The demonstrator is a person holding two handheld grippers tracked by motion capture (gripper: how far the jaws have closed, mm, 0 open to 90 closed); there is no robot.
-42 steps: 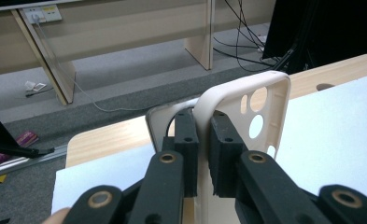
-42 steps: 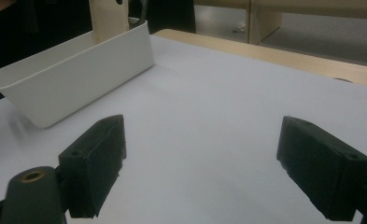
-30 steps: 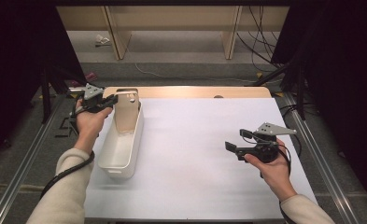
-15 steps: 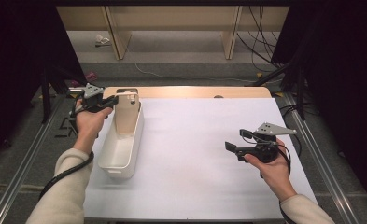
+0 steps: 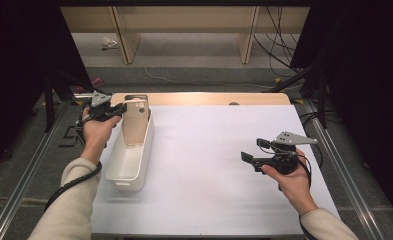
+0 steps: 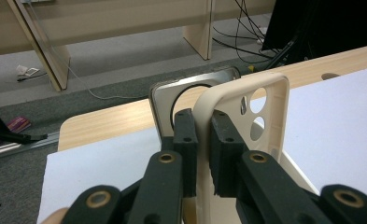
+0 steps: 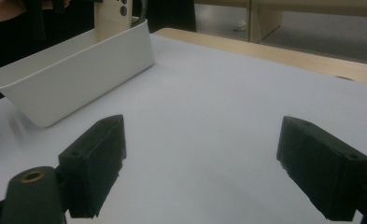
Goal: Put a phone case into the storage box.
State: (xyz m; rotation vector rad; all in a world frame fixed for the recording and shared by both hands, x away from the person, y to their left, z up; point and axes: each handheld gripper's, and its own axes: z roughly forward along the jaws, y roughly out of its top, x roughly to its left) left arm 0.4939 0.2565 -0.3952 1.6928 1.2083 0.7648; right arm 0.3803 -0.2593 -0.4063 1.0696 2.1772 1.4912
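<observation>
A beige phone case [image 5: 134, 122] with round camera holes stands upright at the far end of a white bin [image 5: 129, 170]. My left gripper [image 5: 115, 109] is shut on the case's edge. In the left gripper view both black pads [image 6: 186, 135] press the beige phone case [image 6: 246, 98] from either side. Right behind it stands a clear case with a grey rim and a ring [image 6: 186, 91]. My right gripper [image 5: 251, 150] hovers over the white table sheet at the right. In its own view the right gripper [image 7: 209, 154] is open, with nothing between its jaws.
The white bin [image 7: 74, 79] lies lengthwise along the left edge of the white sheet [image 5: 214, 150]. A wooden table edge [image 5: 209, 98] runs along the back. Metal rails flank the table on both sides, and cables and shelf legs lie beyond it.
</observation>
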